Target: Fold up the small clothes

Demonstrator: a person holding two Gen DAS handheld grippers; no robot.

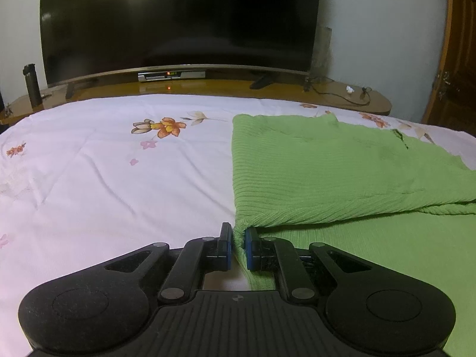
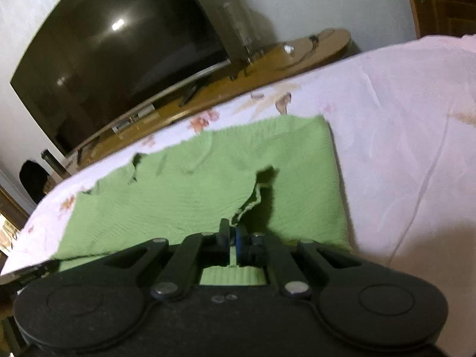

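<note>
Green ribbed garment [image 1: 342, 172], lying on the floral bedsheet [image 1: 104, 163] toward its right side, with one layer already turned over another: a fold-line runs along the near edge, and a lower layer extends beneath it. Left gripper [image 1: 238, 245]: jaws nearly together, pinching the near-left corner of the cloth between the blue pads. Right gripper [image 2: 232, 239]: jaws drawn close on a raised, bunched edge of the same cloth, lifted slightly above the flat layer; this view is blurred, so the exact contact is uncertain. Judged state of task: a first fold appears made or in progress, both near corners held; carrying them across, flattening and any further folds remain. Television [image 1: 178, 20] on a wooden stand [image 1: 208, 87] lies beyond the bed.
</note>
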